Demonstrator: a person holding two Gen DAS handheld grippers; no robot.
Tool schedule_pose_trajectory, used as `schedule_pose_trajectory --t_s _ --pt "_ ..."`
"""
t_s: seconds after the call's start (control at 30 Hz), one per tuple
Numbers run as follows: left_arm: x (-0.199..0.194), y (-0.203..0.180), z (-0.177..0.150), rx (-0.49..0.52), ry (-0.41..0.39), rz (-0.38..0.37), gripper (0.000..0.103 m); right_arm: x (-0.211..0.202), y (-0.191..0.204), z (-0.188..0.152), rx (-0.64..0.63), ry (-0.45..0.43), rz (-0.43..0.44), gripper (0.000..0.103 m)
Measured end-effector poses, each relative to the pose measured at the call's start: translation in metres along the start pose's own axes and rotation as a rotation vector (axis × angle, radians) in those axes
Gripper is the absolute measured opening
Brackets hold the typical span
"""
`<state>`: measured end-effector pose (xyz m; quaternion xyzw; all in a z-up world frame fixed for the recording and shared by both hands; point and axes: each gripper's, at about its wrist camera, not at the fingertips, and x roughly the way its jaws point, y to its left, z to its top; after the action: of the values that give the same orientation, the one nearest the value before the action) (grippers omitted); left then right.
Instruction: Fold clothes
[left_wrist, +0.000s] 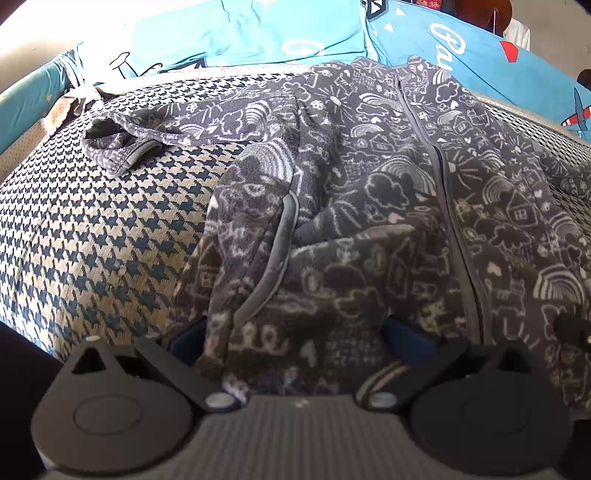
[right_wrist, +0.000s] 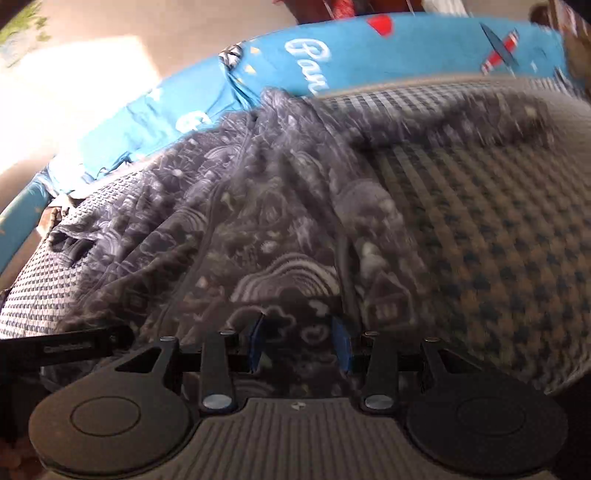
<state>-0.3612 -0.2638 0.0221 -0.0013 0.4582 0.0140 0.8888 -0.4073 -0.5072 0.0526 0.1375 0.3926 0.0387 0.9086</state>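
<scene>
My left gripper (left_wrist: 295, 332) and right gripper (right_wrist: 301, 341) both pinch the near hem of the fleece jacket (left_wrist: 369, 177) (zip running away from me), spread on the houndstooth bed (left_wrist: 92, 229).

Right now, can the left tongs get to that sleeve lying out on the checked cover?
Probably yes. The sleeve lies in the open on the checked cover, nothing over it. But the left tongs already have the jacket bunched between them, so they would likely drag it along.
</scene>
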Motion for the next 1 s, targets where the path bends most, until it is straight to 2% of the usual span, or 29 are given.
schedule_pose_trajectory --t_s 0.57,0.8,1.0 --pt "-0.001 -0.001 0.003 -0.016 0.023 0.008 0.103 -0.008 -0.003 0.008 0.014 0.004 0.036 0.041" --pt "0.001 -0.006 0.018 -0.018 0.034 -0.011 0.103 -0.007 -0.011 0.046 0.0 -0.043 0.078 0.042" --pt "0.01 -0.01 0.043 -0.021 0.031 -0.017 0.103 0.011 -0.019 0.088 0.012 -0.058 0.107 0.043"
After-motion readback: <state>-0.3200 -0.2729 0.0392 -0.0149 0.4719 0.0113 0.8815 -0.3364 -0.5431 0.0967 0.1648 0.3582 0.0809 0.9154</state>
